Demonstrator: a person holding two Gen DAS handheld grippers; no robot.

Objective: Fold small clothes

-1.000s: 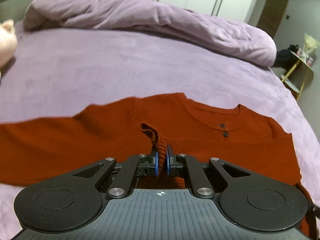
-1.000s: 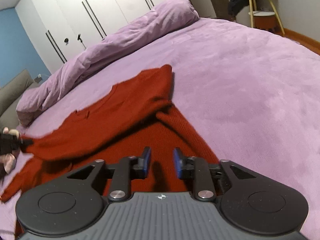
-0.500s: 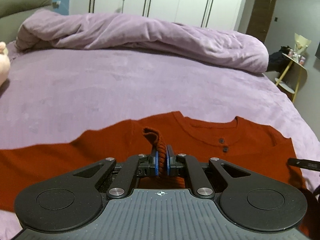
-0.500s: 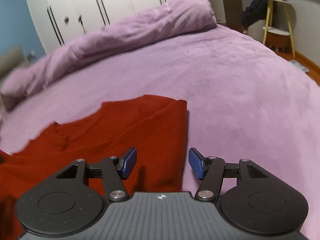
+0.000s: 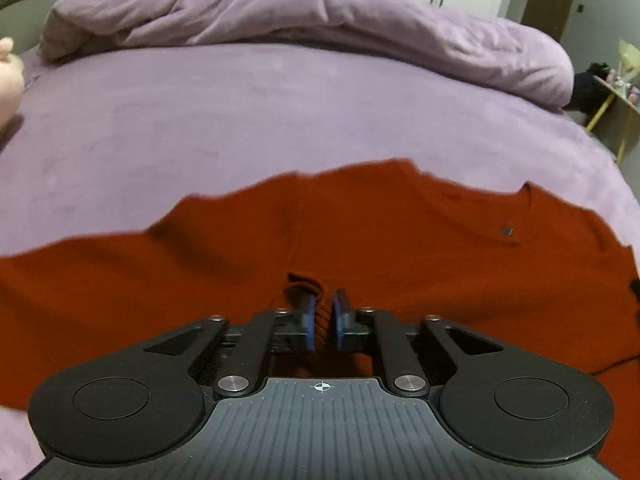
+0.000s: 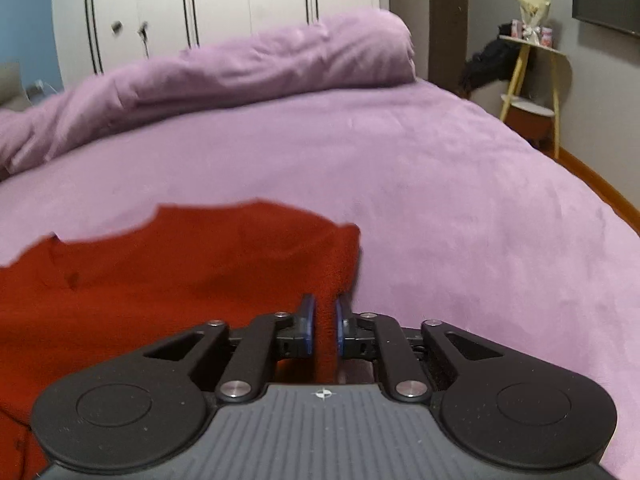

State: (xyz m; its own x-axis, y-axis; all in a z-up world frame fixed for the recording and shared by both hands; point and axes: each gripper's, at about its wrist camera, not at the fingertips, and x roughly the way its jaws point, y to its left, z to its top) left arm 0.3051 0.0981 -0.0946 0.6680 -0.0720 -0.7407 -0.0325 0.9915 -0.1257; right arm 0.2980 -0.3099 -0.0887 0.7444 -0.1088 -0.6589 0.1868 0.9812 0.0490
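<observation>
A small rust-red knit sweater (image 5: 360,232) with a buttoned neckline lies spread on the purple bed (image 5: 280,112). My left gripper (image 5: 321,312) is shut on a ribbed fold of the sweater, low over the garment. In the right wrist view the sweater (image 6: 180,264) fills the lower left. My right gripper (image 6: 323,318) is shut on the sweater's right edge, where the cloth runs between the blue pads (image 6: 307,320).
A rolled purple duvet (image 5: 320,20) lies across the far side of the bed. White wardrobes (image 6: 200,12) stand behind it. A yellow-legged side table (image 6: 532,80) stands off the bed's right edge. A pale soft toy (image 5: 8,76) sits at far left.
My right gripper has gone from open over the sweater's right edge to shut on it. My left gripper has kept its hold and moved lower over the sweater.
</observation>
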